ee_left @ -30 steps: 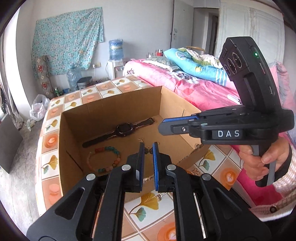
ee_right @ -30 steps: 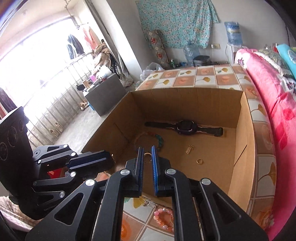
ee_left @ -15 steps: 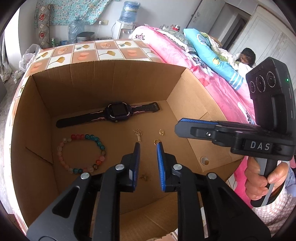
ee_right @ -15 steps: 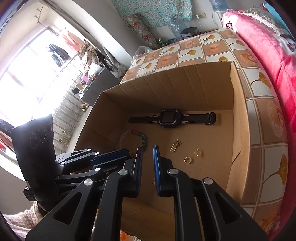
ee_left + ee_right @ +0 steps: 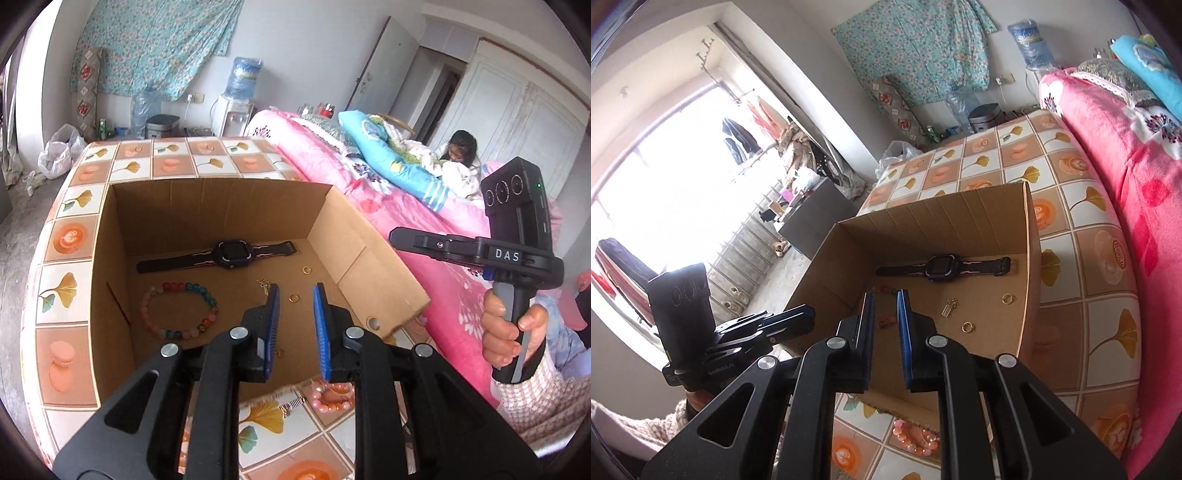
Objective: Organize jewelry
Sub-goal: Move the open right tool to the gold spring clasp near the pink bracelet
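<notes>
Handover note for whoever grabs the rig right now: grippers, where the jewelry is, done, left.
Left gripper: slightly open, empty, above the box's near side.
Right gripper: slightly open, empty, also over the box.
In the cardboard box: watch, multicolour bead bracelet, two gold rings, small gold charm.
Left: pink bead bracelet and small gold piece on the tablecloth before the box.

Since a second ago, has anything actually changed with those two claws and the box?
Both claws have opened a little and hold nothing: the left claw more, the right claw slightly. Both views swung in over the box, then drew back. The watch, bead bracelet, charm and two rings lie unmoved inside; the pink bracelet stays on the cloth outside.
</notes>
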Demonstrator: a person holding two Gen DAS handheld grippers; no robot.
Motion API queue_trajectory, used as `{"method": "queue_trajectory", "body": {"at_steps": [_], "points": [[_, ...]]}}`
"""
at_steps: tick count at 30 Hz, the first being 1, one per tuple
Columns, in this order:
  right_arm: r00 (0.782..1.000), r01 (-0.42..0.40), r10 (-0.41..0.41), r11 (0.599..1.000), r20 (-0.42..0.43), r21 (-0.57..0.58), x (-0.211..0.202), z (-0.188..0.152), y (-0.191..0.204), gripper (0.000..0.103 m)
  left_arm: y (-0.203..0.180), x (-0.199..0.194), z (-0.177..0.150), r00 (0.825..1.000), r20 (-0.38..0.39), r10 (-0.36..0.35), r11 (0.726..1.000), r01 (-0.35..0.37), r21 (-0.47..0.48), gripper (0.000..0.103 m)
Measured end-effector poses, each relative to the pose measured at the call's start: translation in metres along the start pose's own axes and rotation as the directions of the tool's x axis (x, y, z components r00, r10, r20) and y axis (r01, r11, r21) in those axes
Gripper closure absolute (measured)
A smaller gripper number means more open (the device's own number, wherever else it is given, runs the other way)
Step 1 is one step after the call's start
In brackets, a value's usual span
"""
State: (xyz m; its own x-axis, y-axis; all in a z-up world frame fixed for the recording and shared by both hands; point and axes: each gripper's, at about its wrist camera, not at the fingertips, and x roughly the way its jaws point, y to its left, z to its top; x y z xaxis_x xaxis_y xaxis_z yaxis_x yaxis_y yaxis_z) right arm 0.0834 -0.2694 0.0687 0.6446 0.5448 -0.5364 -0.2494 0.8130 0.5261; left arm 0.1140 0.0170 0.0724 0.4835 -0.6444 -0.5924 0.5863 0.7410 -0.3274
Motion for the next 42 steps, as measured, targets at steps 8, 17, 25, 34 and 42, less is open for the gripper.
{"method": "queue_trajectory", "body": {"at_steps": [8,17,25,34,42], "points": [[0.998,-0.062,0.061,0.997,-0.017,-0.056,-0.026,-0.058,0.02,0.084,-0.013,-0.041,-0.06,0.998,-0.01,-0.055,0.997,0.056,0.05,0.08],[0.971,0.057,-0.061,0.998,-0.23,-0.023,0.04,-0.121,0.022,0.084,-0.017,0.019,-0.113,0.98,-0.13,0.148,0.981,-0.129,0.143,0.08],[0.933,0.141,-0.143,0.99,-0.33,-0.03,0.078,-0.143,0.016,0.084,-0.01,0.058,-0.119,0.971,-0.163,0.176,0.97,-0.143,0.196,0.08],[0.936,0.142,-0.126,0.99,-0.33,0.025,0.082,-0.142,0.004,0.084,-0.021,0.073,-0.119,0.964,-0.144,0.224,0.937,-0.172,0.304,0.1],[0.936,0.134,-0.118,0.991,-0.331,0.026,0.078,-0.142,-0.006,0.084,-0.012,0.062,-0.121,0.97,-0.138,0.201,0.961,-0.168,0.219,0.103]]}}
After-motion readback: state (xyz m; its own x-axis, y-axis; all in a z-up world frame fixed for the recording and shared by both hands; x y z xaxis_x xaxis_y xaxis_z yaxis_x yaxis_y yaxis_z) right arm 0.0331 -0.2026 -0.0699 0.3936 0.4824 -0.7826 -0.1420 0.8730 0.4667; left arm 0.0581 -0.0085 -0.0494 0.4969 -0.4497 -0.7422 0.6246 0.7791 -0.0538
